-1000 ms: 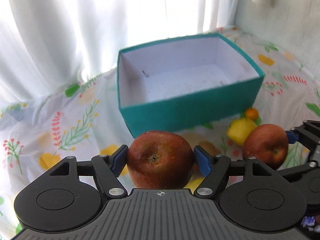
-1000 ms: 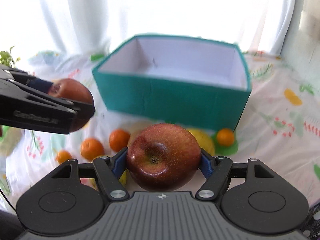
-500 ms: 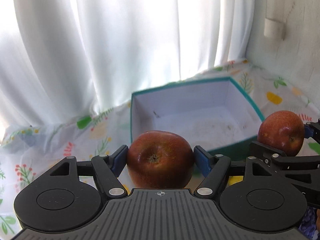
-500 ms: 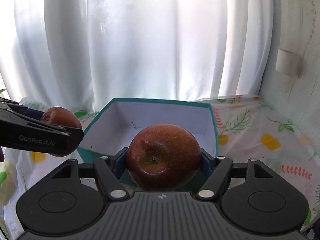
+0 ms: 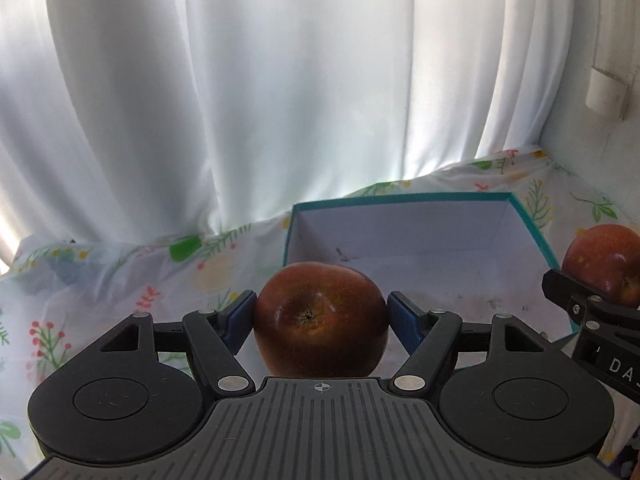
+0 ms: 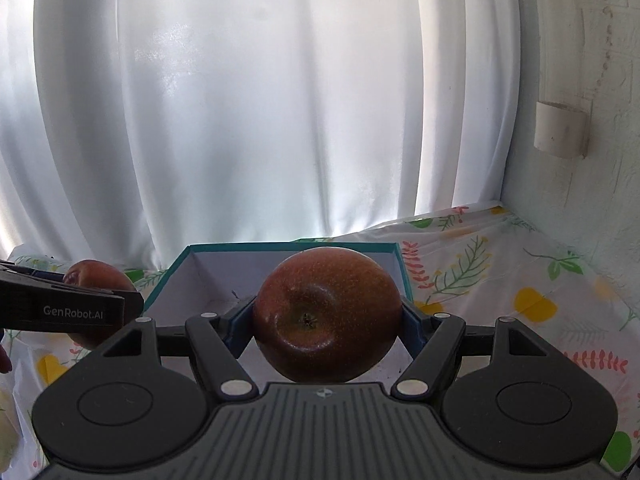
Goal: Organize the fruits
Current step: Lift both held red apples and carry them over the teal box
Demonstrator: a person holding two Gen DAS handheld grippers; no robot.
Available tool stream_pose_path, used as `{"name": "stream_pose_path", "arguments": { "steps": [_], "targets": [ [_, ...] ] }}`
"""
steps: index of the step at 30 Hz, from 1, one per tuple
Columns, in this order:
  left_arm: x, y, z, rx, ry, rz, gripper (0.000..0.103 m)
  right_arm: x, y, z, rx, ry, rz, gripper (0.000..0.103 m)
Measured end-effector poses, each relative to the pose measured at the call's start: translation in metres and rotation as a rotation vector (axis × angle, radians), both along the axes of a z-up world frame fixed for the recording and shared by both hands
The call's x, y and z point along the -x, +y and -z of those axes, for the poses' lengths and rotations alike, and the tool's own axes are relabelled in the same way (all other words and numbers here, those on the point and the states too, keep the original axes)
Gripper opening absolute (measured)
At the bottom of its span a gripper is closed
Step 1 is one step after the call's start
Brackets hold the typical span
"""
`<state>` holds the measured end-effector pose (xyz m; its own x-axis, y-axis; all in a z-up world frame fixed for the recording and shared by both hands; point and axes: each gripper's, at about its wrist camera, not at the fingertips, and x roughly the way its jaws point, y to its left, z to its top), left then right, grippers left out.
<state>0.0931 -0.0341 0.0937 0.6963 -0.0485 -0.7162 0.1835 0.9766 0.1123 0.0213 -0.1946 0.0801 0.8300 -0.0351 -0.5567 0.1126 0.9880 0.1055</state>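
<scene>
My left gripper [image 5: 321, 312] is shut on a dark red apple [image 5: 320, 320] and holds it in the air in front of the open teal box [image 5: 420, 199] with a white inside. My right gripper [image 6: 326, 320] is shut on a second red apple [image 6: 326, 316] and holds it over the near part of the same box [image 6: 288, 247]. The right gripper's apple shows at the right edge of the left wrist view [image 5: 604, 266]. The left gripper's apple shows at the left edge of the right wrist view [image 6: 96, 280].
A white curtain [image 5: 280, 100] hangs right behind the box. A floral tablecloth [image 6: 520, 280] covers the table. A white wall [image 6: 600, 120] with a small fitting [image 6: 562, 130] stands at the right.
Both grippers have risen with their apples and moved towards the box. The loose oranges and lemon on the cloth have dropped out of view.
</scene>
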Motion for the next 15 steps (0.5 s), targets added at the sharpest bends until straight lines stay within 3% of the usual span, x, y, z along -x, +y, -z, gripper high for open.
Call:
{"name": "stream_pose_path", "arguments": {
  "steps": [15],
  "targets": [
    [-0.033,-0.019,0.036,-0.038,0.093,0.016,0.076,-0.044,0.002,0.032,-0.001,0.099,-0.025,0.072]
  ]
}}
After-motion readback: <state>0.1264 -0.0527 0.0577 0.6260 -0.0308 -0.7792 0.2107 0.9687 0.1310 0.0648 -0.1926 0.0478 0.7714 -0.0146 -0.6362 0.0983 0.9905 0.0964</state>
